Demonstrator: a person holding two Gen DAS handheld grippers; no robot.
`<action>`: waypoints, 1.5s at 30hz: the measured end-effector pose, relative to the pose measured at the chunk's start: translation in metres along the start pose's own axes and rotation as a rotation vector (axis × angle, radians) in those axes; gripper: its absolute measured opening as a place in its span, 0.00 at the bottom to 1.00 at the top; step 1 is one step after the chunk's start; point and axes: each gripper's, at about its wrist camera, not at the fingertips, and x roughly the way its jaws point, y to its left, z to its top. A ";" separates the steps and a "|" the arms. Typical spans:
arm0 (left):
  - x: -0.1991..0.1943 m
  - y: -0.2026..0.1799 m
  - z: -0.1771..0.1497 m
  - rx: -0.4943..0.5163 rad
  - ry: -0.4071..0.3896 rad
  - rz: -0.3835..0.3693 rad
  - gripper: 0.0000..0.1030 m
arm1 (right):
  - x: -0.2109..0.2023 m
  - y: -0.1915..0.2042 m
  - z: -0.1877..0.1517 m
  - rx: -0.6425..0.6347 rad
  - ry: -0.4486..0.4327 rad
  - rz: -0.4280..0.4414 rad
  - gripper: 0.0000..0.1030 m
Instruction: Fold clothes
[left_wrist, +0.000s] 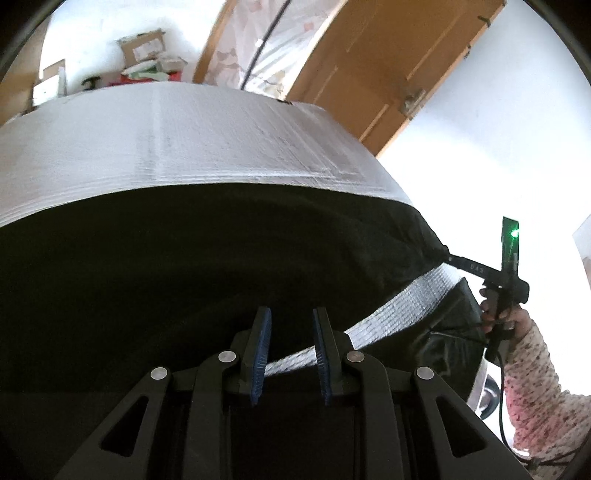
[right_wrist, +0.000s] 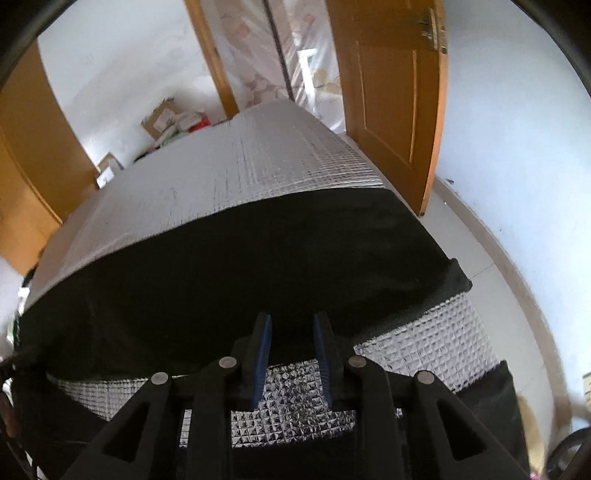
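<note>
On silver mat (right_wrist: 258, 158): 1 black garment (right_wrist: 240, 258), both hand-held grippers (left_wrist: 291, 321) (right_wrist: 291, 325) spread.

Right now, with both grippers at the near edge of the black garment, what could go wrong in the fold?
1. The left gripper and the right gripper are both open; a shallow close may catch only one layer of the black garment.
2. Its right side lies at the edge of the silver mat and may slide off when pulled.
3. The cable hanging from the right gripper could snag the cloth.
</note>
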 end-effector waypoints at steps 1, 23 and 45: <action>-0.007 0.003 -0.002 -0.006 -0.010 0.008 0.23 | -0.004 0.000 0.000 0.012 -0.007 -0.001 0.23; -0.152 0.097 -0.106 -0.186 -0.174 0.225 0.23 | -0.083 0.197 -0.089 -0.561 0.013 0.307 0.23; -0.172 0.160 -0.144 -0.318 -0.172 0.237 0.23 | -0.043 0.292 -0.152 -0.653 0.048 0.383 0.23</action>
